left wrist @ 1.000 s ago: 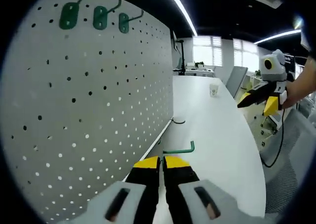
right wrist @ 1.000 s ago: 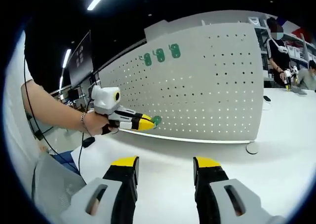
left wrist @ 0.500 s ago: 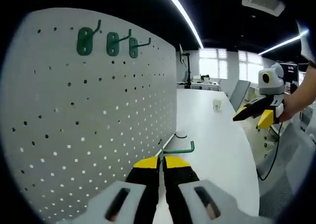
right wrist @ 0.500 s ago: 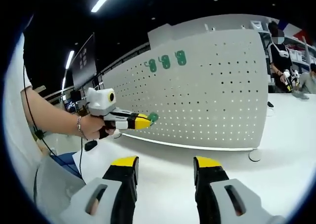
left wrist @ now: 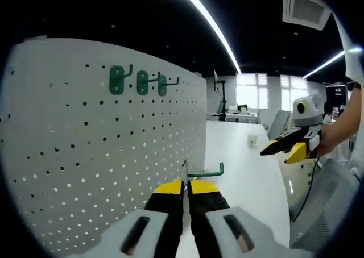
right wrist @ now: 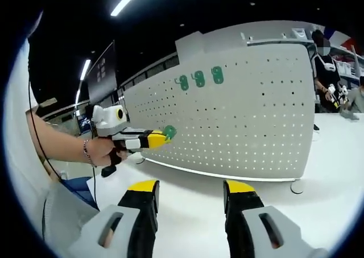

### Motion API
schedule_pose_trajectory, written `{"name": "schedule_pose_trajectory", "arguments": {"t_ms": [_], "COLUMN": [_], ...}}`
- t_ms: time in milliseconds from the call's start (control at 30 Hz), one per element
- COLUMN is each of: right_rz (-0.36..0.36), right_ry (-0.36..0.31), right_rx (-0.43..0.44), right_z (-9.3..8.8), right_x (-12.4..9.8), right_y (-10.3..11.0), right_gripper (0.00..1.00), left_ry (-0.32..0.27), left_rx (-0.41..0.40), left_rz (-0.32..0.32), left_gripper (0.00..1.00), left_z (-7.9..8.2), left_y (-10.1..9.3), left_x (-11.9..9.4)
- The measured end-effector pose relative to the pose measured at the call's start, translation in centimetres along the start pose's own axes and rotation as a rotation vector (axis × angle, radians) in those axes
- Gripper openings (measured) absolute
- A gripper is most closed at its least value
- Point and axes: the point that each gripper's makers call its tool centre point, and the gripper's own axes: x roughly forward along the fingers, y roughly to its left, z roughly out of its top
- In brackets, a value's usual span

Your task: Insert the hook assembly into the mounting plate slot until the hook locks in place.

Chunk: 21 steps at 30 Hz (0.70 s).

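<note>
A white pegboard (left wrist: 102,138) stands upright on a white table (left wrist: 250,178). Three green hooks (left wrist: 139,82) hang in a row near its top. My left gripper (left wrist: 186,185) is shut on a fourth green hook (left wrist: 206,171), held in front of the board's face. In the right gripper view the pegboard (right wrist: 244,116) carries the three hooks (right wrist: 199,78), and the left gripper (right wrist: 154,138) holds the green hook (right wrist: 169,133) close to the board. My right gripper (right wrist: 190,185) hangs open over the table (right wrist: 193,181), holding nothing. It appears at the right of the left gripper view as the right gripper (left wrist: 287,149).
A paper cup (left wrist: 251,140) stands on the far table. Chairs and desks sit further back by bright windows (left wrist: 256,90). A person (right wrist: 327,70) stands at the right behind the board. A round foot (right wrist: 297,186) lies at the board's base.
My left gripper has risen along the board with the hook, so the three hanging hooks sit lower and nearer in its view. The right gripper stays open and has shifted little.
</note>
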Motion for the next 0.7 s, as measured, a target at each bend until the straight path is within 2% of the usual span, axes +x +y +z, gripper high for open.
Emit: {"name": "schedule_pose_trajectory", "arguments": {"t_ms": [700], "right_rz": [0.033], "right_ry": [-0.038], "right_rx": [0.013], "right_z": [1.0], "right_x": [0.3], "right_y": [1.6], "right_gripper": [0.43], "left_ry": [-0.18], "left_rx": [0.039], "left_rz": [0.016], "left_gripper": [0.02], "left_z": [6.6], "left_y": [-2.4], "left_x": [-5.2]}}
